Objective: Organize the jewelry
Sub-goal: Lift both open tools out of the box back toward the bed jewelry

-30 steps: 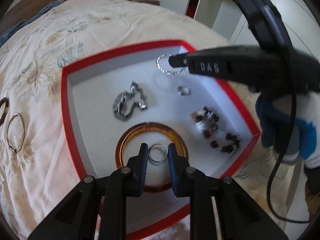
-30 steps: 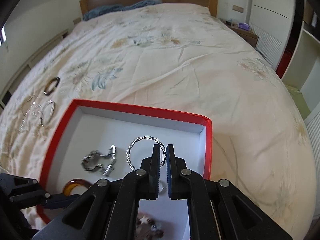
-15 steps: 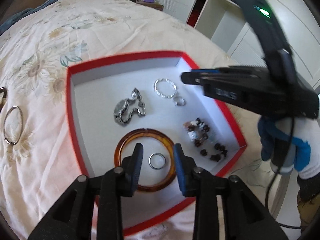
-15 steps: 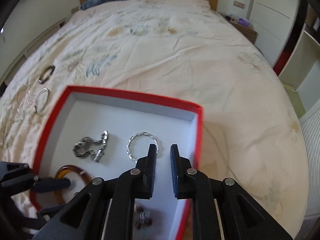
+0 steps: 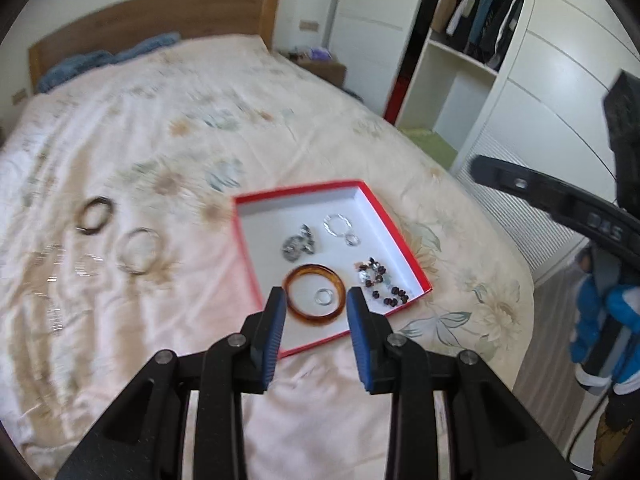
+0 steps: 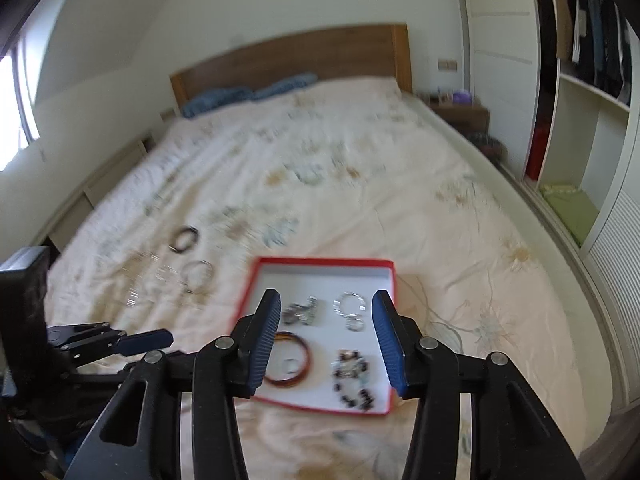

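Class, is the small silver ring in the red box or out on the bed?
In: the ring lies inside the amber bangle in the box.

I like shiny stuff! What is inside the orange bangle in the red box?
A small silver ring lies inside the orange bangle, on the white floor of the red box. Nothing covers it in the left view.

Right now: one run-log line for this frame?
left gripper: open, empty | right gripper: opening, empty | red tray: amber bangle, jewelry inside | bedspread: loose bangles
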Tool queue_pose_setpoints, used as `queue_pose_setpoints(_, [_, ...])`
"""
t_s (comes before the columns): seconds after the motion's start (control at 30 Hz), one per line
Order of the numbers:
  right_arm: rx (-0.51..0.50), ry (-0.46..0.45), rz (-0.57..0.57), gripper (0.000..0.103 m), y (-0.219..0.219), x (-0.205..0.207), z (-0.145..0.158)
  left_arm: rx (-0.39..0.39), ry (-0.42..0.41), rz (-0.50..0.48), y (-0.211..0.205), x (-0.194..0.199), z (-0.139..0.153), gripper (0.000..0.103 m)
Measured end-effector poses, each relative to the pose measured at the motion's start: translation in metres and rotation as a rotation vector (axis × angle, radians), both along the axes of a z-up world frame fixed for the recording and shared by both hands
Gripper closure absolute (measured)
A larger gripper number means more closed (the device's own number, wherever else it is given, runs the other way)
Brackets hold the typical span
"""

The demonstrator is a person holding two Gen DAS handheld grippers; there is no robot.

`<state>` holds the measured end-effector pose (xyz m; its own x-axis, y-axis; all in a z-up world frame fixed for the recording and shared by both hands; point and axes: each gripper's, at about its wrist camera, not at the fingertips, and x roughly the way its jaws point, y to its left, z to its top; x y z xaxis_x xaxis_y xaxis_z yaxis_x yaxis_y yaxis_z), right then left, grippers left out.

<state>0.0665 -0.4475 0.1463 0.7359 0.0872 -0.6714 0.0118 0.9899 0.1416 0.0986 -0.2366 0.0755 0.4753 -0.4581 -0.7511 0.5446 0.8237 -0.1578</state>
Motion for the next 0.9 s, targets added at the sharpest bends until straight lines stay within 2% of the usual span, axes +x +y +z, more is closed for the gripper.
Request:
queue_pose_setpoints(0.13, [0.004, -0.083, 0.003, 0.050, 0.025, -0.038, 0.041, 0.012, -0.084, 0.050, 0.040, -0.029, 0.038, 0.073])
queue_pose_setpoints(0.37, [0.040, -0.213, 0.043, 0.047, 0.080, -0.106, 0.096, 0.013, -0.217, 0.171, 0.135, -0.080, 0.101, 0.069])
queue_pose_setpoints(0.57, [0.024, -0.283, 0.112, 0.046, 0.126, -0.145, 0.126, 0.010, -0.323, 0.298, 0.210, -0.123, 0.146, 0.063])
queue_pose_setpoints(0.77, [0.042, -0.352, 0.189, 0.043, 0.159, -0.171, 0.148, -0.010, -0.428, 0.408, 0.254, -0.155, 0.179, 0.060])
queue_pose_setpoints(0.9, [0.049, -0.381, 0.219, 0.042, 0.169, -0.179, 0.156, -0.039, -0.457, 0.448, 0.272, -0.168, 0.191, 0.060])
